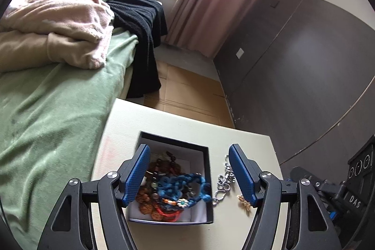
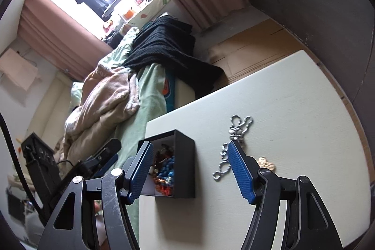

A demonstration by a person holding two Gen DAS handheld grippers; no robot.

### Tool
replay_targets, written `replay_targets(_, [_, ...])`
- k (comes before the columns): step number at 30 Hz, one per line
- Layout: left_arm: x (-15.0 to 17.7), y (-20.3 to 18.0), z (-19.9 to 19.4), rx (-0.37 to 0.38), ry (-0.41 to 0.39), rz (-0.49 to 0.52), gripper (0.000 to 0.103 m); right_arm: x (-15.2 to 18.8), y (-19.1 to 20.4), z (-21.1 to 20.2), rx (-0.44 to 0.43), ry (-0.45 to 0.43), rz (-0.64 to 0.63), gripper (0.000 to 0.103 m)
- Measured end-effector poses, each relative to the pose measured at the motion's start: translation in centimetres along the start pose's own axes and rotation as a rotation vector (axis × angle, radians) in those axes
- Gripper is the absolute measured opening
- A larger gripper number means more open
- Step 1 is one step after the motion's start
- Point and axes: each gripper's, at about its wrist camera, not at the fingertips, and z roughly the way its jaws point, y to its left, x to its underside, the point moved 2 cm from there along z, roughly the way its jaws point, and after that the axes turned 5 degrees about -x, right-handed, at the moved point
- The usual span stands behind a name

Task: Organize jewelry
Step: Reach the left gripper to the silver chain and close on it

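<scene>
On the tabletop we hold both grippers, left and right, jaws apart, over box and chain

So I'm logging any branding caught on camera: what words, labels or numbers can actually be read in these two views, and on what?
"DAS": white letters on the black right-hand device, at the lower right edge of the left wrist view.
Round dial-like marks on the black unit above it: too small to read.
Orange patch on the bedding: no legible text.
Jewelry box: no label visible.
</scene>
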Motion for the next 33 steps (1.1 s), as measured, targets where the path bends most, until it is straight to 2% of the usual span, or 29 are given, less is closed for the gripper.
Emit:
replay_targets(3, [0.6,-1.2,0.6,-0.001,0.018,0.025,0.071,-0.2,-1.3,-0.9,0.012,-0.003,0.026,0.068])
replay_targets(4, [0.8,-1.7,0.8,-0.001,0.022,0.035,0.071,-0.2,-1.6,-1.0,0.022,-0.004,0.029,0.075])
replay_targets(6, [1.2,-2.5,0.9,0.009,0.03,0.052,0.075,-0.3,-2.4,-1.7,0.054,-0.011,0.032,0.081])
replay_targets(9, [1.5,-3.4,1.0,0.018,0.058,0.048,0.08,-0.7,-3.3,-2.4,0.084,-0.012,0.022,0.081])
replay_targets(12, [1.5,-4.5,1.3,-0.011,0.072,0.048,0.081,-1.2,-4.4,-3.0,0.098,-0.001,0.022,0.081])
replay_targets(19, [1.9,-7.9,2.7,-0.032,0.145,0.153,0.081,-2.1,-7.8,-4.4,0.103,0.011,0.112,0.081])
replay_targets(26, [2.4,-10.6,5.1,-0.033,0.2,0.212,0.081,-2.8,-10.4,-5.7,0.117,0.014,0.173,0.081])
replay_targets(29, [2.6,-11.8,6.5,-0.049,0.234,0.255,0.072,-2.9,-11.3,-6.0,0.123,0.023,0.2,0.081])
replay_targets(31, [2.7,-12.3,7.6,-0.064,0.263,0.276,0.063,-3.1,-12.0,-6.3,0.122,0.026,0.223,0.081])
replay_targets(33, [2.9,-12.8,8.7,-0.083,0.288,0.289,0.059,-3.3,-12.5,-6.4,0.126,0.026,0.235,0.081])
